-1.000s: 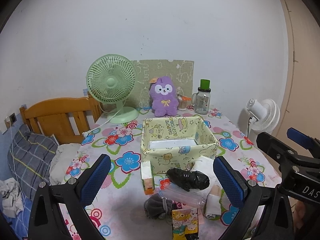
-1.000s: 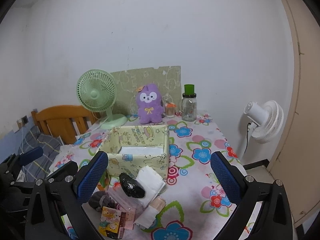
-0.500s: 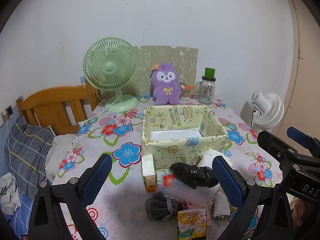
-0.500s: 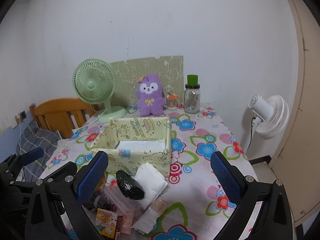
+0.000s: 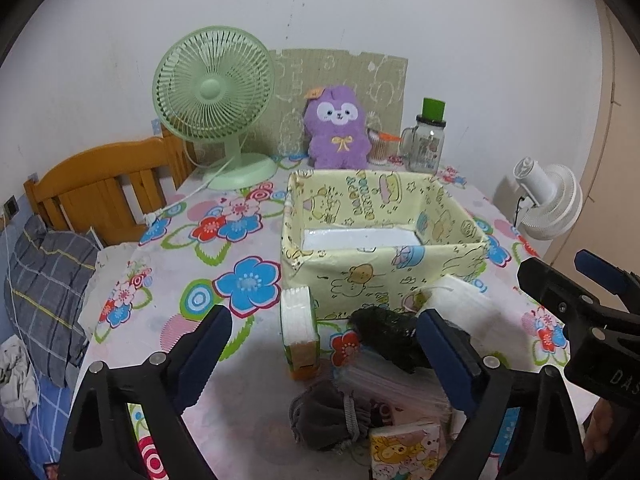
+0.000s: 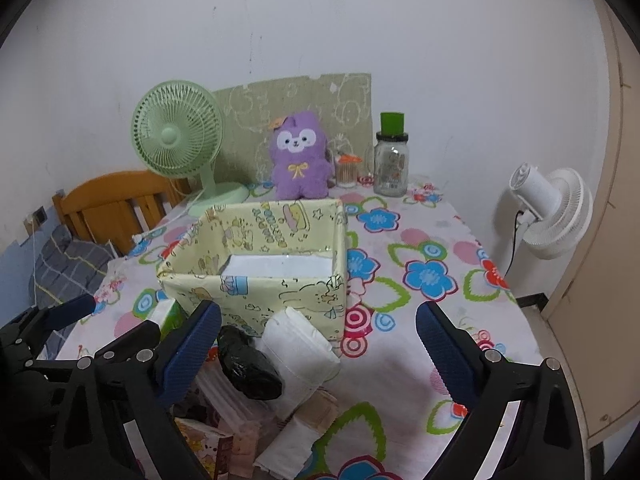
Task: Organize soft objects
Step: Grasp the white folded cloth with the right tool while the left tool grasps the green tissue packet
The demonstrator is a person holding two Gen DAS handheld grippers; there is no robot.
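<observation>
Both claws have come lower and nearer to the heap of soft things at the near edge of the table point(image 5: 248, 392), so the heap now fills more of each view than a moment ago. The left claw point(image 5: 324, 360) is released but its jaws are closing a little, with the tissue pack point(image 5: 299, 334) and the grey pouch point(image 5: 326, 420) lying between and below them; nothing is pressed yet. The right claw point(image 6: 318, 350) stands wide and released, holding nothing, above the black bundle point(image 6: 248, 364) and the white folded pad point(image 6: 298, 344). These soft things are all outside the yellow box point(image 5: 380, 276), touching or just beside its front wall, and inside the box I see only a white bottom. The purple plush point(image 5: 338, 132) sits well apart at the far end, between the green fan point(image 5: 214, 88) and the glass jar point(image 5: 428, 144). I judge that the sorting has hardly begun and that this descent prepares a first pick from the heap. The things overlap, so a claw may catch two at once, and the clear plastic sleeve point(image 5: 384, 380) under the black bundle looks slippery
</observation>
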